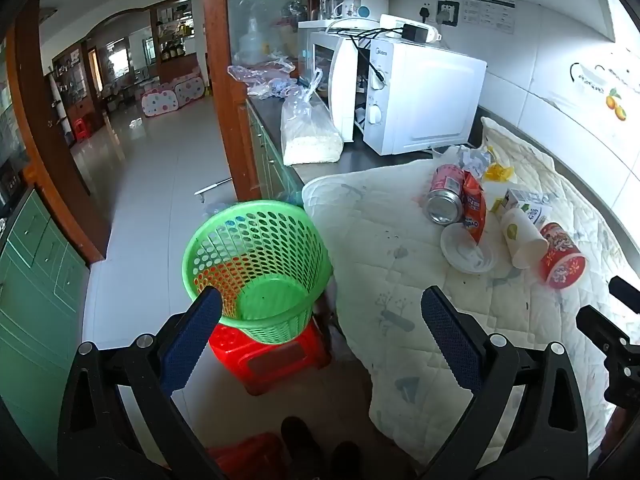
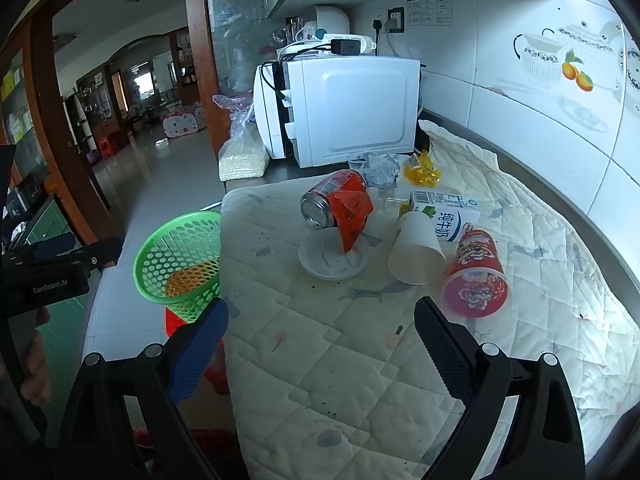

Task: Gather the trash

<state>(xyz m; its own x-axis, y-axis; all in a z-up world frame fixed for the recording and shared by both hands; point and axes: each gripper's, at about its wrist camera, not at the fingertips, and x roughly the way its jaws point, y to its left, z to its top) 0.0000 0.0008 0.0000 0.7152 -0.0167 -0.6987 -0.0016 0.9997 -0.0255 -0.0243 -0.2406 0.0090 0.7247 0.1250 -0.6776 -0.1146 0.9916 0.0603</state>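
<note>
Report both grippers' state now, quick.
Left gripper: open, holding nothing, above the green basket.
Right gripper: open, holding nothing, over the quilted cloth.

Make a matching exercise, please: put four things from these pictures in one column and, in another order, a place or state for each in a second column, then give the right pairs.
Things:
1. green basket
2. metal can
3. red printed cup
4. white microwave

Places or states:
A. lying on its side on the quilted cloth, orange wrapper draped over it
B. standing on a red stool beside the counter
C. door open, chargers and cables on top
D. lying on its side at the right end of the litter, next to the white paper cup

Pairs: 1-B, 2-A, 3-D, 4-C
</note>
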